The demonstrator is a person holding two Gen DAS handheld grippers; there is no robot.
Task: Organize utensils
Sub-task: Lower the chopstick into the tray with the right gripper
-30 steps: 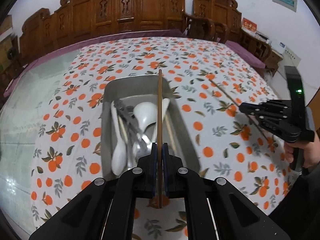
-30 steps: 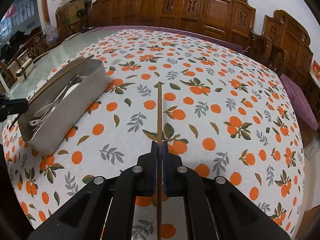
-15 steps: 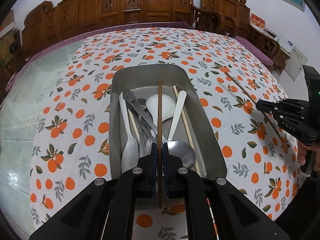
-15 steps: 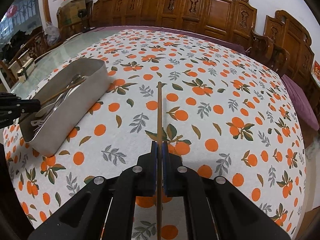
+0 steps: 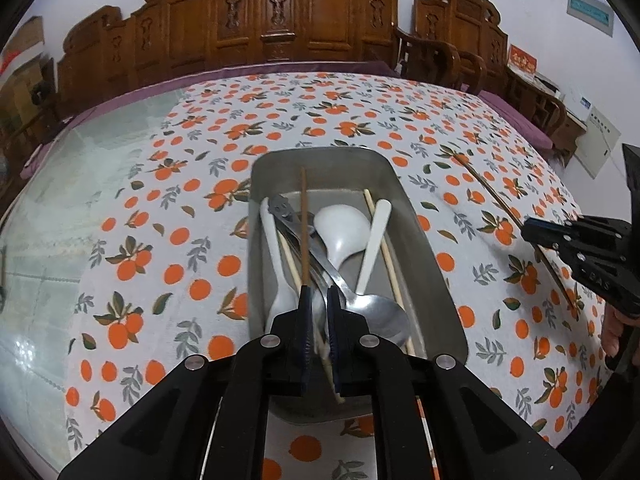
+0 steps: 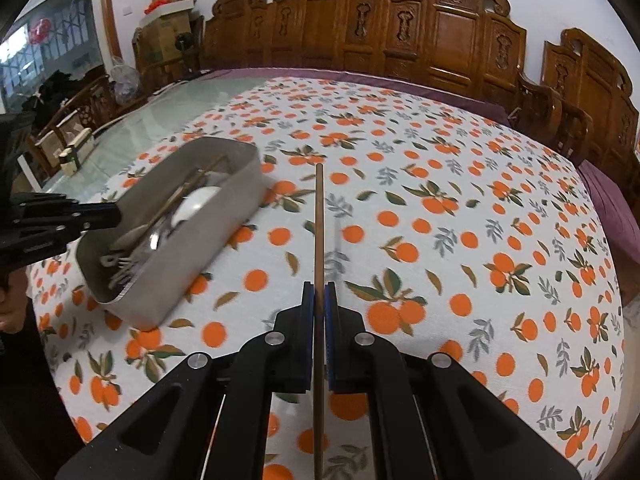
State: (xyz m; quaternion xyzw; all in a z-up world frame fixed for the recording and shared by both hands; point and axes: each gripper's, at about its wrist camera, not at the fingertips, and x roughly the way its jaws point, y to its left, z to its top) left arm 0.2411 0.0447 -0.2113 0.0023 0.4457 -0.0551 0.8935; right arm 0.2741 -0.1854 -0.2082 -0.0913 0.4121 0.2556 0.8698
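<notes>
Over a steel tray [image 5: 424,256] on a desk [image 6: 440,184] spread with an orange-print cloth, the left gripper [image 5: 318,322] is letting go: its fingers [image 5: 305,320] are opening, a narrow gap showing between them, and the dark chopstick [image 5: 304,224] now leans against one pad, its far end down among the cutlery. The tray already holds two white spoons [image 5: 340,232], a metal spoon [image 5: 380,312], pale chopsticks [image 5: 386,248] and what look like forks at the near end of the tray, so most of the sorting appears done. Left to do, by the look of it, is the second dark chopstick [image 6: 319,232], pinched tight in the closed fingers of the right gripper [image 6: 319,312] and carried above the cloth, well to the right of the tray. No other loose utensil shows on the desk. Carved wooden chairs [image 6: 448,40] ring the far side, well apart from the tray, and cardboard boxes [image 6: 168,8] sit stacked beyond them. The left gripper hangs directly over the tray's near end and, in this reading, must clear out before the second chopstick can go in lengthwise; the crowded cutlery leaves little bare floor for it.
</notes>
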